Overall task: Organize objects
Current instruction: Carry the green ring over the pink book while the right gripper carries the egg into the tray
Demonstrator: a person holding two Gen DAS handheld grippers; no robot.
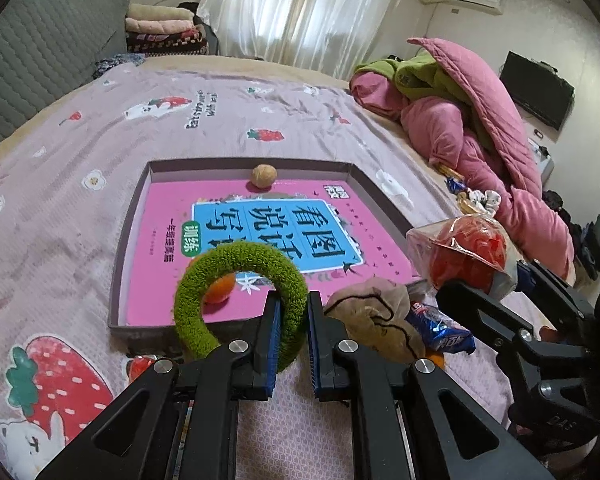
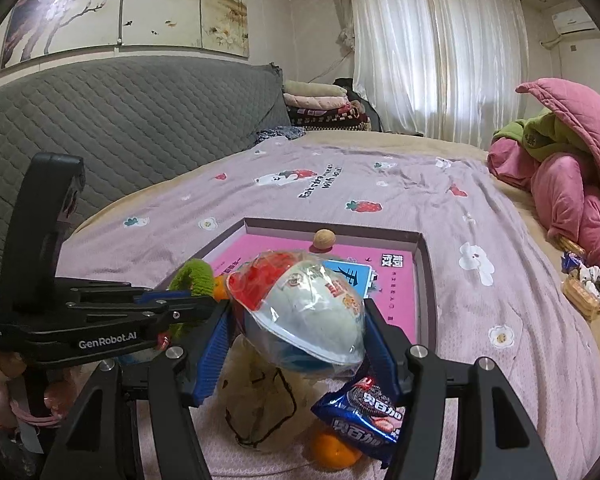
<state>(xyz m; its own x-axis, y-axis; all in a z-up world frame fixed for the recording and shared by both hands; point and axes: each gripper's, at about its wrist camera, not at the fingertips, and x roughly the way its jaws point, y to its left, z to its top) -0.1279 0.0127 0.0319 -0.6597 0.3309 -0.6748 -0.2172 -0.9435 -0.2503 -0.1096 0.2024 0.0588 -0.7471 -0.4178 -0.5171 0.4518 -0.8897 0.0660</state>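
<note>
My left gripper (image 1: 294, 304) is shut on a green fuzzy ring (image 1: 204, 280), held up above the near edge of a shallow box (image 1: 132, 240) on the bed. A pink book lines the box, with a walnut (image 1: 263, 176) at its far side and an orange (image 1: 220, 288) near the front. In the right wrist view, my right gripper (image 2: 300, 320) is shut on a clear-wrapped red and white package (image 2: 300, 312). Under it lie a beige cloth (image 2: 260, 400), a blue cookie packet (image 2: 360, 420) and another orange (image 2: 332, 454). The left gripper (image 2: 204, 304) and ring (image 2: 196, 276) show at left.
A pile of pink and green quilts (image 1: 480, 128) fills the bed's right side, with small snacks (image 2: 584, 292) beside it. A grey padded headboard (image 2: 120, 128) runs along the left. Folded blankets (image 2: 320, 108) sit at the far corner. A small red item (image 1: 140, 364) lies by the box's near-left corner.
</note>
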